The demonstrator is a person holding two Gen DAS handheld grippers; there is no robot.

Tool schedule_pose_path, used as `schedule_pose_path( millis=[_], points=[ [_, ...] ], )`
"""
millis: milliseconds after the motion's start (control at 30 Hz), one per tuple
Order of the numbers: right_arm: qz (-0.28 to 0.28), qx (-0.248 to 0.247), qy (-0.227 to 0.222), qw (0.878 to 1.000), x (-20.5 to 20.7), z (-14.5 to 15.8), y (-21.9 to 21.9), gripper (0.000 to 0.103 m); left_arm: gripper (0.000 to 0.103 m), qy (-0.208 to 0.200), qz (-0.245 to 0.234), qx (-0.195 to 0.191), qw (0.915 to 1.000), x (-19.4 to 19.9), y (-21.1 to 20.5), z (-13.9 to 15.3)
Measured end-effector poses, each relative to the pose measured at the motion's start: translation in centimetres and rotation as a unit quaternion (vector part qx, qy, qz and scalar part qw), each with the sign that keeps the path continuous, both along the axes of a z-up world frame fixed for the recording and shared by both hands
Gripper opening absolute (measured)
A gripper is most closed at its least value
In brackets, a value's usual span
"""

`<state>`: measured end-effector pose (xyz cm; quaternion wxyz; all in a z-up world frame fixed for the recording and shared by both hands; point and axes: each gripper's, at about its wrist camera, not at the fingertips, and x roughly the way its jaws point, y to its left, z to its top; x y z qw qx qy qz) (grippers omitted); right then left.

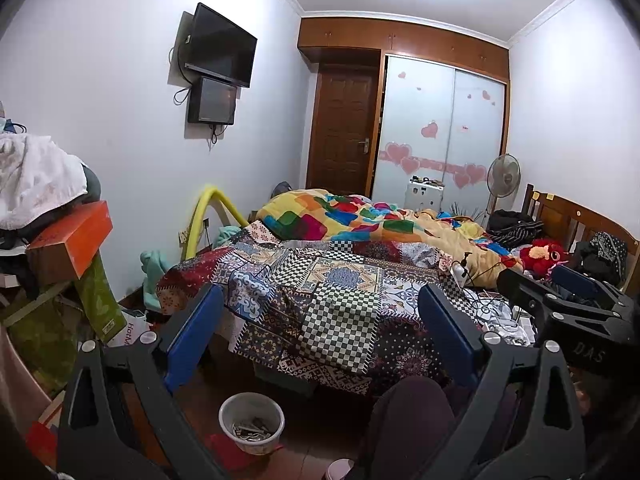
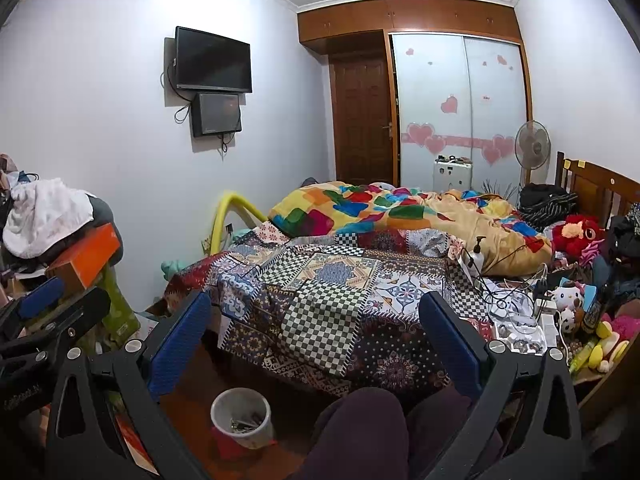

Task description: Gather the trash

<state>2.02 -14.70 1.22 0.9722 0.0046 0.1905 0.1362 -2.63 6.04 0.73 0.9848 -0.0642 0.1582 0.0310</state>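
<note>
A white waste bucket [image 1: 256, 446] [image 2: 248, 438] stands on the floor at the foot of the bed, with small scraps inside. My left gripper [image 1: 322, 332] is open and empty, held above the bucket and facing the patchwork bed cover [image 1: 320, 280]. To its right, my right gripper [image 2: 314, 340] is also open and empty at about the same height. Each gripper shows at the edge of the other's view: the right gripper [image 1: 548, 280], the left gripper [image 2: 60, 300]. Small white items, packets and cables [image 2: 516, 320] lie on the bed's right side.
The person's knees [image 2: 360, 420] in dark trousers are below the grippers. A pile with an orange box [image 1: 72, 240] and clothes rises at the left. Soft toys [image 2: 576, 232] and dark clothes crowd the headboard side. A crumpled colourful quilt [image 2: 400, 212] lies further up the bed.
</note>
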Motion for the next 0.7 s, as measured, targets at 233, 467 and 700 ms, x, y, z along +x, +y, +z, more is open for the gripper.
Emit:
schedule_pose_path(
  millis=[233, 467, 700],
  points=[
    [0.003, -0.001, 0.002, 1.0, -0.06, -0.15, -0.27, 0.103, 0.098, 0.001, 0.002, 0.001, 1.0, -0.03, 0.23, -0.32],
    [0.003, -0.002, 0.003, 1.0, -0.08, -0.15, -0.22, 0.103, 0.1, 0.003, 0.005, 0.001, 1.0, -0.16, 0.28, -0.64],
    [0.005, -0.004, 0.005, 1.0, -0.07, -0.26, -0.26, 0.103, 0.101, 0.005, 0.007, -0.001, 1.0, -0.12, 0.36, -0.78]
  ],
)
